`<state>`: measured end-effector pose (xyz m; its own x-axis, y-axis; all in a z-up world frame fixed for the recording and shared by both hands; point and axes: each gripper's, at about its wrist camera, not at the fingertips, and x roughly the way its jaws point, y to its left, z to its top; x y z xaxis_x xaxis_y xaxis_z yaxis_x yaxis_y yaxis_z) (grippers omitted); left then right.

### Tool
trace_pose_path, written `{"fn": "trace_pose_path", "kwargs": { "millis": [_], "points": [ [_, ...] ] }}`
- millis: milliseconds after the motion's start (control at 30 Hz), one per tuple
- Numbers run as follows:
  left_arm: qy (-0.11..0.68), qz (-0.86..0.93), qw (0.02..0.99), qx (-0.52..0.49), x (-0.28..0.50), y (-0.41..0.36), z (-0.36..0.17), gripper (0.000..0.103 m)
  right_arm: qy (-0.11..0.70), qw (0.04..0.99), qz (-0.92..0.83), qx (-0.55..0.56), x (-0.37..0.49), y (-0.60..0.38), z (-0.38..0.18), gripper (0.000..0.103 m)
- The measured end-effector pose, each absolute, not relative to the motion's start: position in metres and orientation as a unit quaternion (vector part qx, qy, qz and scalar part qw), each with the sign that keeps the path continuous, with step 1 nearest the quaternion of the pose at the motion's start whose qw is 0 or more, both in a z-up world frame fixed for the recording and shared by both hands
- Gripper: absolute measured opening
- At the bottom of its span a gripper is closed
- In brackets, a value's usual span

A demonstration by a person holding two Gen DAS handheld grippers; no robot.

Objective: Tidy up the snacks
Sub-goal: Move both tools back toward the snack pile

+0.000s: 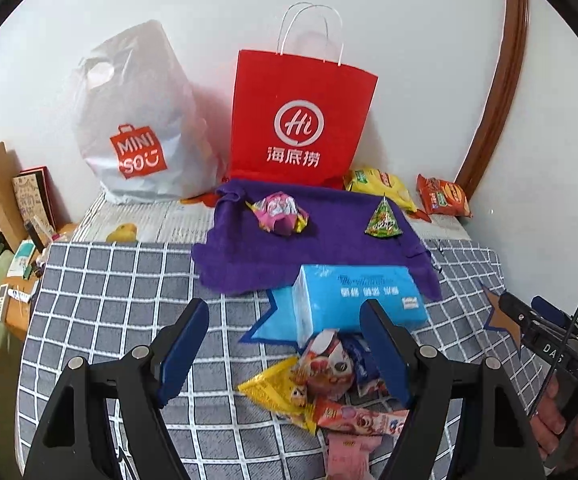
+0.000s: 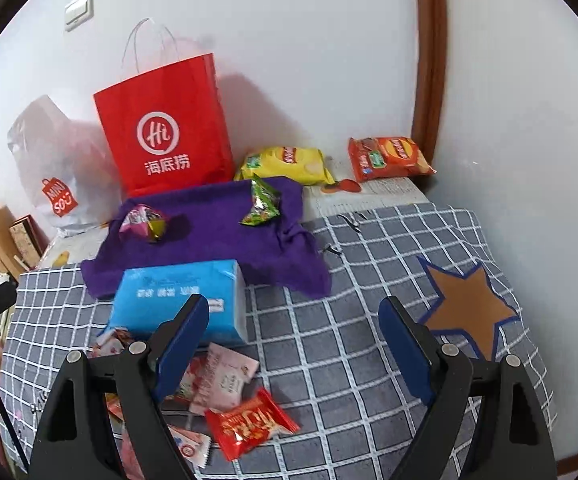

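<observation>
A purple towel (image 1: 273, 252) (image 2: 217, 240) lies on the checked cloth and carries a pink snack packet (image 1: 279, 212) (image 2: 145, 222) and a green triangular packet (image 1: 385, 218) (image 2: 263, 202). A heap of small snack packets (image 1: 329, 384) (image 2: 225, 392) lies in front of a blue tissue pack (image 1: 353, 300) (image 2: 173, 296). My left gripper (image 1: 285, 336) is open and empty above the heap's left side. My right gripper (image 2: 295, 340) is open and empty over bare cloth to the right of the heap. A red packet (image 2: 249, 424) lies lowest in that heap.
A red paper bag (image 1: 301, 120) (image 2: 165, 128) and a white plastic bag (image 1: 141, 128) (image 2: 53, 168) stand against the wall. Yellow (image 1: 381, 184) (image 2: 285, 164) and orange (image 1: 443, 196) (image 2: 389, 158) chip bags lie at the back right. A brown star patch (image 2: 465, 308) marks the cloth. Clutter sits off the left edge.
</observation>
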<state>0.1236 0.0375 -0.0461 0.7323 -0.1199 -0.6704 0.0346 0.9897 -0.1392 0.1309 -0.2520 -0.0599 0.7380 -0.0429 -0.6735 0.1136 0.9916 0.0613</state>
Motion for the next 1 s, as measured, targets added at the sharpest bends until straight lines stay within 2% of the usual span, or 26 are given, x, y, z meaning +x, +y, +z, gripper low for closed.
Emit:
{"fn": "trace_pose_path", "kwargs": {
  "millis": [400, 567, 1000],
  "points": [
    [0.390, -0.032, 0.917, -0.078, 0.114, 0.058, -0.082, 0.076, 0.355, 0.933, -0.027, 0.047, 0.113, -0.249, -0.092, 0.086],
    [0.407, -0.018, 0.909, -0.092, 0.115, 0.068, -0.098, 0.077, 0.377, 0.925, -0.001, 0.053, 0.112, -0.246, -0.108, 0.078],
    [0.424, -0.032, 0.901, -0.086, 0.117, 0.061, -0.115, 0.077, 0.437, 0.896, 0.077, 0.029, 0.114, -0.221, -0.165, 0.082]
  ]
}}
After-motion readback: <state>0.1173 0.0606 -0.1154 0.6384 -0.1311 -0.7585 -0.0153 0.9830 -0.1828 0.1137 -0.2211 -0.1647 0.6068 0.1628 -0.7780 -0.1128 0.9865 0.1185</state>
